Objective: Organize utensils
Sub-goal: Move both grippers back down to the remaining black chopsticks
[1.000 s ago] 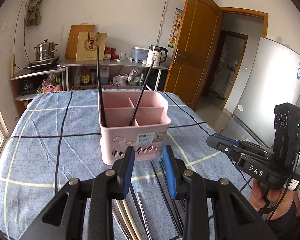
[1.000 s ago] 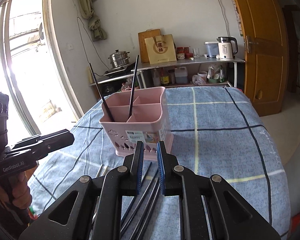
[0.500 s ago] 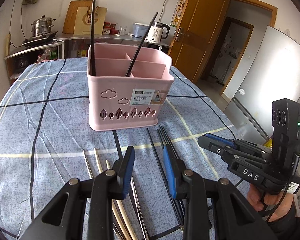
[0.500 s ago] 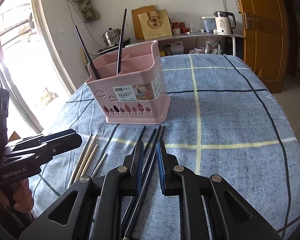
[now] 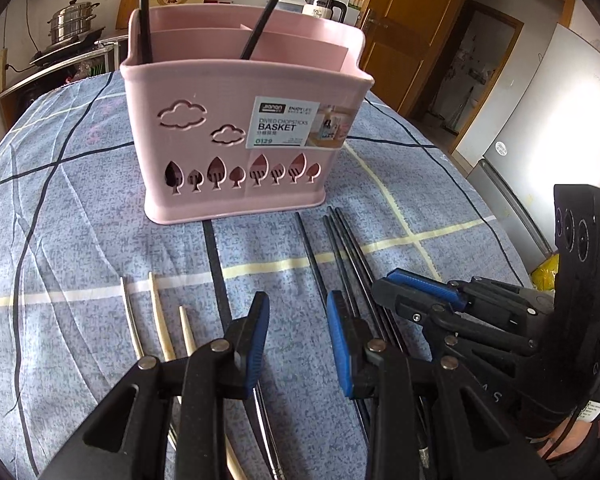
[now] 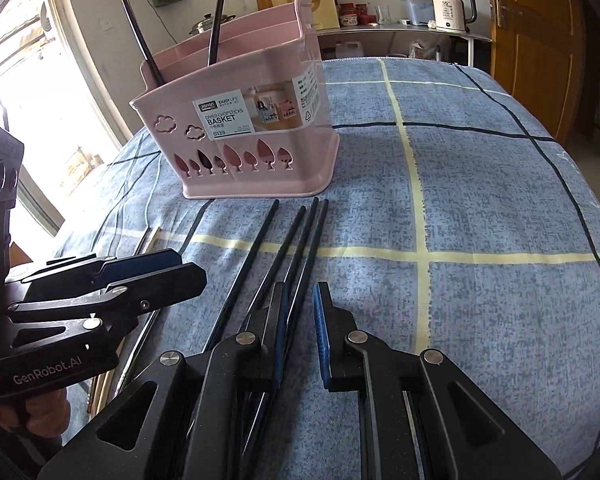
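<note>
Both grippers have dropped nearer the blue checked bench (image 5: pixel 60 240), left gripper (image 5: pixel 298 334) and right gripper (image 6: pixel 300 330) tilted down, fingers apart and empty above the black chopsticks (image 6: pixel 260 248) before the pink plastic basket (image 5: pixel 236 132).

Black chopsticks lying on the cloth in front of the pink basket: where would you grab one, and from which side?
Probably mid-shaft, from above. The black chopsticks lie flat on the blue checked tablecloth, side by side, tips toward the pink chopstick basket. The outermost one leaves free room on one side, so a finger can slip down there. The right gripper hangs over them, jaws slightly apart.
</note>
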Demonstrator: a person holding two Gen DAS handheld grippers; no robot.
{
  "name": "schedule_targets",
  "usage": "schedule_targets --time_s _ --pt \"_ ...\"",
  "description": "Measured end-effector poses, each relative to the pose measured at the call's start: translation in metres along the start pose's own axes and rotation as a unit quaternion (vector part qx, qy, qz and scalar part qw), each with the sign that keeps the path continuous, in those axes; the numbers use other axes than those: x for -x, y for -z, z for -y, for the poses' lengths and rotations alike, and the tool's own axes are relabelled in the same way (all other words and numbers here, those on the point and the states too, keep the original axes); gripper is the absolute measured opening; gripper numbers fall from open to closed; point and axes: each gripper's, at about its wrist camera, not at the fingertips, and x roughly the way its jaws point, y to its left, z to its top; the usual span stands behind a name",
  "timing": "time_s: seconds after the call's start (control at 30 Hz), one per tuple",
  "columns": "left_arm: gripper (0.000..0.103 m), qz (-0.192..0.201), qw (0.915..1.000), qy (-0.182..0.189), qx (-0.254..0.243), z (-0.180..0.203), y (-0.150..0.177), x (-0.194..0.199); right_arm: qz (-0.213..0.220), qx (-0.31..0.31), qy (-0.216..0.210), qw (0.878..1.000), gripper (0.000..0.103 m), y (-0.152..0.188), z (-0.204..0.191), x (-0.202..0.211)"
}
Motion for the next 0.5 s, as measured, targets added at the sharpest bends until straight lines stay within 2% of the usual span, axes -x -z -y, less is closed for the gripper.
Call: schedule_targets --time_s 0.5 --pt "0.031 -0.018 0.9994 -0.023 -0.02 0.015 -0.013 -0.028 -0.008 0.01 0.029 1.0 0.011 -0.001 0.006 0.0"
